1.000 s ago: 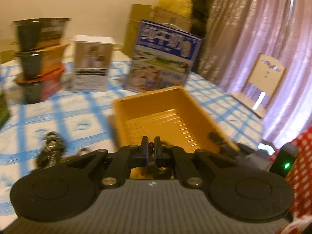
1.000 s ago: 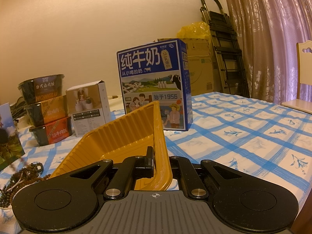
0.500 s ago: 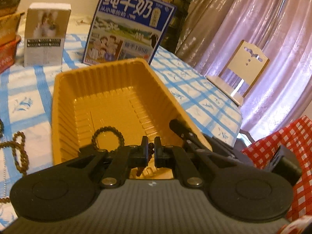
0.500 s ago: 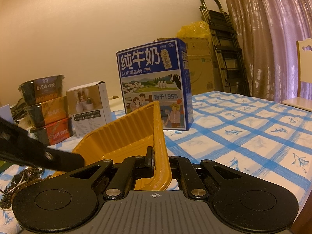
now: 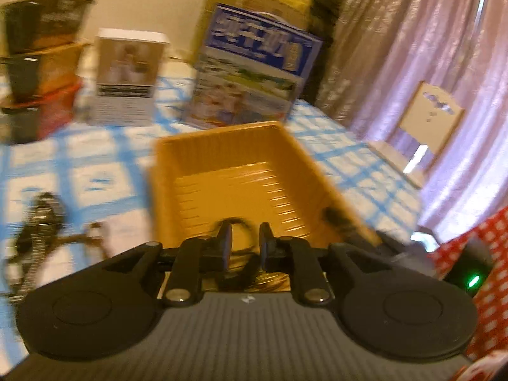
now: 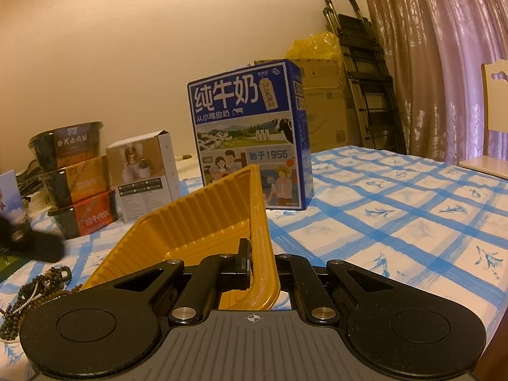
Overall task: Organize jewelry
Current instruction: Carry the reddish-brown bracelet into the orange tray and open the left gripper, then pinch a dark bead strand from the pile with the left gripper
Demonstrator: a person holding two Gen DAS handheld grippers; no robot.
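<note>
An orange plastic tray [image 5: 241, 171] sits on the blue-checked tablecloth. My left gripper [image 5: 244, 246] is open above its near end; a dark beaded bracelet [image 5: 236, 273] lies in the tray just behind the fingers, apart from them. More bead strings and a watch [image 5: 38, 228] lie left of the tray, and show in the right wrist view as a pile of beads [image 6: 35, 295]. My right gripper [image 6: 262, 254] is shut on the tray's right rim [image 6: 258, 222]. The left gripper's blurred tip [image 6: 28, 241] shows at the left.
A blue milk carton [image 6: 247, 133], a small white box [image 6: 143, 174] and stacked noodle bowls [image 6: 76, 181] stand behind the tray. A chair [image 5: 428, 123] and curtains are to the right. A red checked cloth [image 5: 476, 285] is at the near right.
My left gripper opened and let go of the dark bracelet, which now lies in the tray. The gripper pulled back and up. The right gripper kept its hold on the rim.
</note>
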